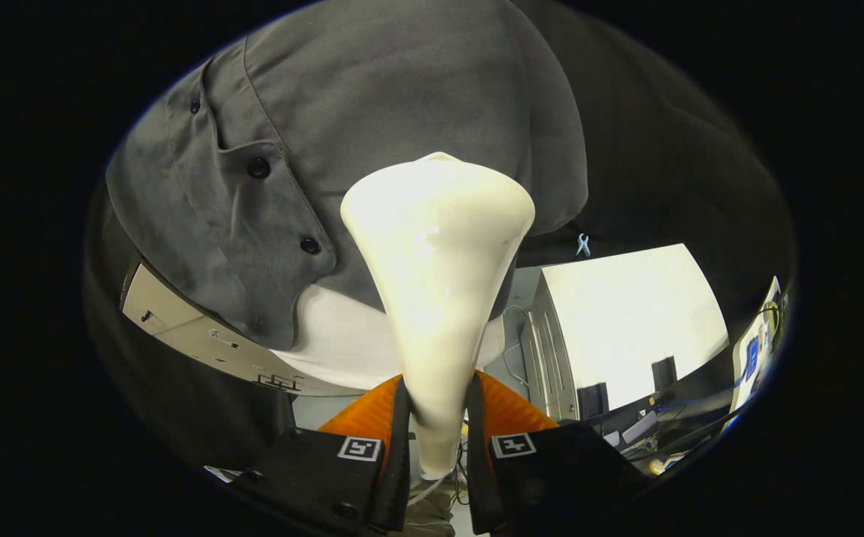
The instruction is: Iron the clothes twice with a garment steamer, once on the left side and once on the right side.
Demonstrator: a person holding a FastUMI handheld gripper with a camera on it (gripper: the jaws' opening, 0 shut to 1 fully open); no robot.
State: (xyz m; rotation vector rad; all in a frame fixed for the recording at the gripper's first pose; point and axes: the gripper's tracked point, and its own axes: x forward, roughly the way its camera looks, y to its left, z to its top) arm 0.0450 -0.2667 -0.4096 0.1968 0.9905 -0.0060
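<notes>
The claw [437,418] grips the narrow handle of a glossy cream-white garment steamer [435,261], one finger pressing on each side. Its wide head lies against a hanging dark grey buttoned shirt [372,97]. A white counter [640,306] stands beyond.

The light is uneven. The white table [648,313] is very bright, almost washed out, and the cream steamer [435,298] has soft glare on its glossy body. The grey shirt [372,119] is evenly lit and sharp. The fisheye lens bends everything near the edges, where it becomes dark.
</notes>
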